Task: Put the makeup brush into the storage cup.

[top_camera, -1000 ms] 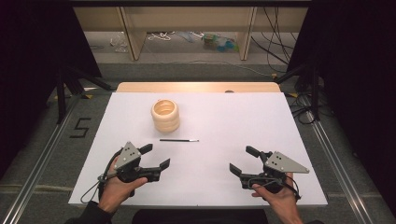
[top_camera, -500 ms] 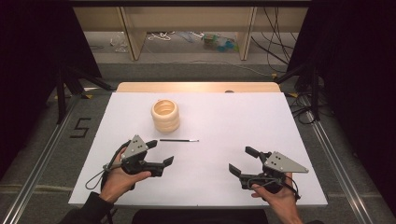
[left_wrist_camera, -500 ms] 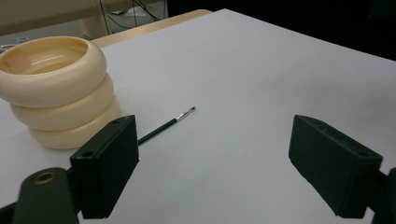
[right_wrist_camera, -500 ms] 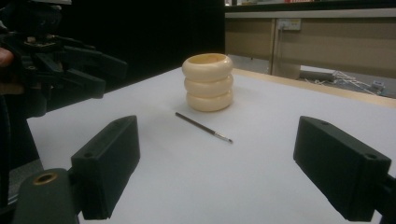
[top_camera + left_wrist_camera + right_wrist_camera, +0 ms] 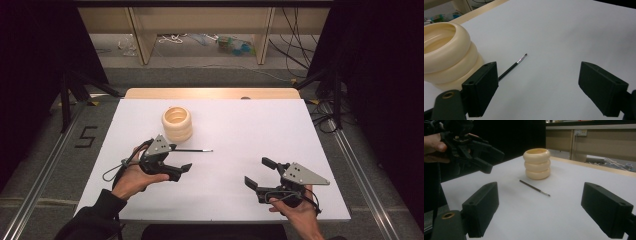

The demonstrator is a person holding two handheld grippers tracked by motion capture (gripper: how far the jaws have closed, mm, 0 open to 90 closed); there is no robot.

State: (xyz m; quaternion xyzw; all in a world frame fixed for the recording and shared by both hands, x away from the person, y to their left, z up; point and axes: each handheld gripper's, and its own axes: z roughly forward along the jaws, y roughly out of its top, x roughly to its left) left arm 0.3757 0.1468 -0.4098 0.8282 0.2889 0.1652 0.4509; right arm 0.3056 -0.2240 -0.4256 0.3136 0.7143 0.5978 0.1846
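A person sits at a white table with a two-jaw gripper in each hand, and both sets of jaws stand wide apart with nothing between them. The left gripper is lifted a little off the surface at the near left, tilted, its grey three-cornered plate on top and its cable looping back past the hand. Just beyond it lies a thin black paintbrush, flat on the table, its fine tip pointing toward the middle; the handle end runs in beside the gripper's plate in the high view. From the left gripper view the paintbrush passes behind the left-hand jaw and stretches out across bare white, not between the jaws. Behind the brush, toward the far left of the table, stands a cream ribbed pot shaped like three stacked rings, upright and open at the top, near the brush but apart from it. The right gripper rests low at the near right, well away from both things. In its own view the pot and brush sit ahead, the other gripper hovering at upper left.
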